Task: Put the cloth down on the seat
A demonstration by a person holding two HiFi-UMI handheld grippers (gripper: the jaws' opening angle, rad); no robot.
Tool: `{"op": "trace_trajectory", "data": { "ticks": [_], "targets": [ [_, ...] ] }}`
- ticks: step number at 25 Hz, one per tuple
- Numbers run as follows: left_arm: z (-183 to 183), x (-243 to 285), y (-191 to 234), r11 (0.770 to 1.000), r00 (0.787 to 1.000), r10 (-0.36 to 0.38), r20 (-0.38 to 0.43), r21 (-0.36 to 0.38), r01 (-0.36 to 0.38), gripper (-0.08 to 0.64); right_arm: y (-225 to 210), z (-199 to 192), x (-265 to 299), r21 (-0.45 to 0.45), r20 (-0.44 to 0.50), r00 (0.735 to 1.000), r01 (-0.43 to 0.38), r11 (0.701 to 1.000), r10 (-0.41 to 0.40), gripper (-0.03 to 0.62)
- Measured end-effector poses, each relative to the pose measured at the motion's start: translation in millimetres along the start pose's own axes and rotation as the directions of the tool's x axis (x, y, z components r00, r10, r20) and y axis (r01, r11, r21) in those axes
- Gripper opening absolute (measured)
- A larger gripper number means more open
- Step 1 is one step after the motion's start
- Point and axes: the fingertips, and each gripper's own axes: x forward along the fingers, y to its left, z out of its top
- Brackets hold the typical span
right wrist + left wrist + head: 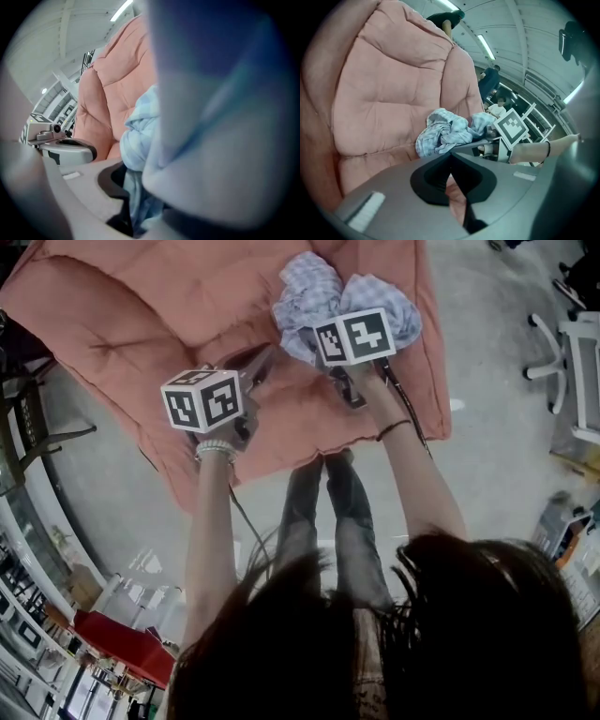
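A crumpled blue-and-white checked cloth (319, 292) lies on the pink quilted seat cushion (141, 306), toward its back. My right gripper (309, 334) reaches into the cloth's near edge, and in the right gripper view a fold of the cloth (138, 136) runs down between the jaws of the right gripper (133, 206), which close on it. My left gripper (258, 362) hovers over the cushion just left of the cloth, shut and empty. In the left gripper view the cloth (445, 131) sits beyond the tips of the left gripper (450, 157) on the cushion (384, 93).
The person's legs (323, 512) stand at the cushion's front edge. An office chair base (553, 352) stands on the grey floor to the right, with boxes (567, 531) below it. Red furniture (122, 643) sits at the lower left.
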Motion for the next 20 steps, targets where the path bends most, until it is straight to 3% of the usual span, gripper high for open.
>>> {"op": "trace_trajectory", "data": {
  "ticks": [14,20],
  "targets": [
    [-11,-7,4,0.999,1.0,0.012,0.003,-0.034,-0.012,0.006,3,-13,6,0.011,-0.007,1.0,0.015,1.0,-0.015,0.23],
    [-15,-8,2,0.999,1.0,0.011,-0.003,-0.035,-0.011,0.005,5,-20,4,0.045,0.003,1.0,0.008,0.999,-0.008,0.236]
  ]
}}
